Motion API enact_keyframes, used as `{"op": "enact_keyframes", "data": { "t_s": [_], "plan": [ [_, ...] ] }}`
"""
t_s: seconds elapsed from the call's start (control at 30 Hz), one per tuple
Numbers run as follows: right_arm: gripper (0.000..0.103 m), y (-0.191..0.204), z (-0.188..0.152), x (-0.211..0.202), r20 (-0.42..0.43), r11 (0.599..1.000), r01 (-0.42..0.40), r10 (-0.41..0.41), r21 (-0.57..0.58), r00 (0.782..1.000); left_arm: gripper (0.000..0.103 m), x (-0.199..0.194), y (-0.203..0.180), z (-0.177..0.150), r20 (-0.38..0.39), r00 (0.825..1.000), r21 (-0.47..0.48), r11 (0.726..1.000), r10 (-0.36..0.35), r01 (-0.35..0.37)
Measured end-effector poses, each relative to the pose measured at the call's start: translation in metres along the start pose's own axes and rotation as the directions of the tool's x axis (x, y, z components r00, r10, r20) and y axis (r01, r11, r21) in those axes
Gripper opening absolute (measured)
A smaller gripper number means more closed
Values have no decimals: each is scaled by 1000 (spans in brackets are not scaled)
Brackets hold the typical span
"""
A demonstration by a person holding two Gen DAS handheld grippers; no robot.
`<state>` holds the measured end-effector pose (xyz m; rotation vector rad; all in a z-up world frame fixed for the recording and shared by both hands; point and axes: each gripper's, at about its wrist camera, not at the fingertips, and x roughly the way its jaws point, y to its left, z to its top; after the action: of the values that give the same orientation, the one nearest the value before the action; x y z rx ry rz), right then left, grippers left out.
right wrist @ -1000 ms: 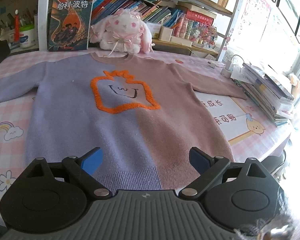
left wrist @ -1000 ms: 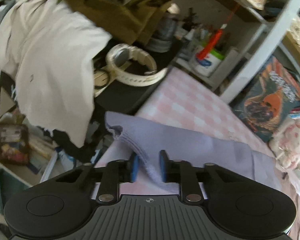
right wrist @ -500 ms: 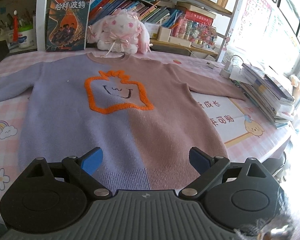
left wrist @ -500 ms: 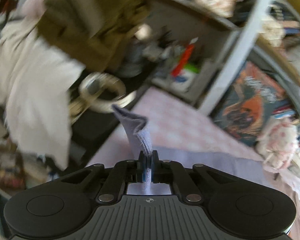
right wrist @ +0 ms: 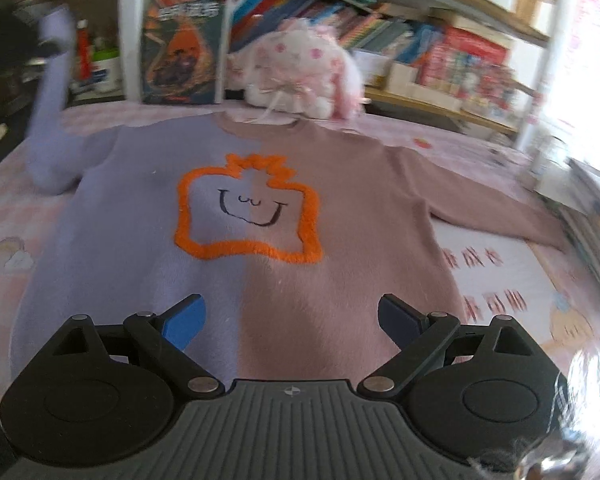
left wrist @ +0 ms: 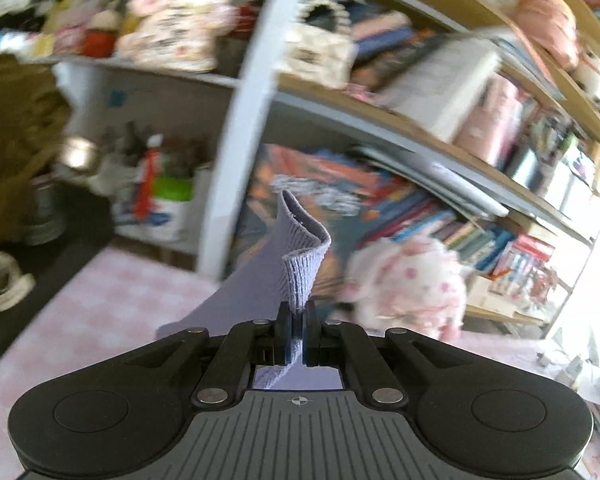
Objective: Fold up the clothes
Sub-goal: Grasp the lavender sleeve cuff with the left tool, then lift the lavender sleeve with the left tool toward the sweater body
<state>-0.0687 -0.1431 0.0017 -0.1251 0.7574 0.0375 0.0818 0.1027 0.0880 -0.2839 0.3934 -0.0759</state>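
Pinching the sweater's lilac cuff, left tool lifts it; right tool gapes.

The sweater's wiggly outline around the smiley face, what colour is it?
Orange outline, clearest in the right wrist view.

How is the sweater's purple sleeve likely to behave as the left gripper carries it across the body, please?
Probably floppy: the purple sleeve sags in a curve below the left gripper. Its ribbed cuff curls over, so it likely drapes rather than creasing crisply. Fuzzy knit should grip, not slip.
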Motion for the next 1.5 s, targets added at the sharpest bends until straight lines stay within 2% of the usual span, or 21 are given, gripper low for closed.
{"op": "enact_keyframes", "data": {
  "t_s": [0.2,0.43,0.67,0.9,0.97,1.0,1.07,1.13,1.2,1.3,1.37,1.43,1.5],
  "plan": [
    [93,-47,2,14,-33,995,-80,79,-55,996,3,26,-74,-9,-7,1000,55,998,-3,4],
    [93,-90,-4,23,-41,990,-133,131,-54,991,3,54,-134,-26,-44,999,143,990,7,-1],
    [93,-121,-5,31,-49,989,-149,147,-27,988,3,83,-172,-57,-114,993,227,974,23,3],
    [93,-141,-9,35,-67,989,-147,145,-15,987,3,99,-201,-93,-187,982,319,947,18,44],
    [93,-144,-11,35,-73,989,-146,145,-10,987,11,106,-207,-101,-233,972,341,938,25,58],
    [93,-145,-12,35,-75,989,-146,145,-10,987,11,108,-209,-104,-255,967,347,935,21,72],
    [93,-147,-13,35,-76,989,-145,144,-12,987,24,106,-212,-108,-281,960,366,925,2,106],
    [93,-148,-13,34,-76,989,-145,144,-12,987,50,95,-210,-110,-271,962,381,917,-15,121],
    [93,-148,-13,35,-78,989,-148,148,-6,986,60,79,-204,-111,-251,968,388,914,-22,122],
    [93,-149,-14,37,-81,987,-158,157,2,984,62,52,-176,-112,-241,970,362,930,24,67],
    [91,-148,-14,39,-79,988,-153,154,9,985,62,35,-150,-116,-246,964,343,939,103,-12],
    [90,-149,-14,41,-78,989,-149,150,20,986,62,18,-124,-120,-254,950,325,941,181,-92],
    [84,-151,-13,43,-81,988,-144,148,46,986,62,2,-97,-124,-263,930,306,936,257,-172]
  ]
}}
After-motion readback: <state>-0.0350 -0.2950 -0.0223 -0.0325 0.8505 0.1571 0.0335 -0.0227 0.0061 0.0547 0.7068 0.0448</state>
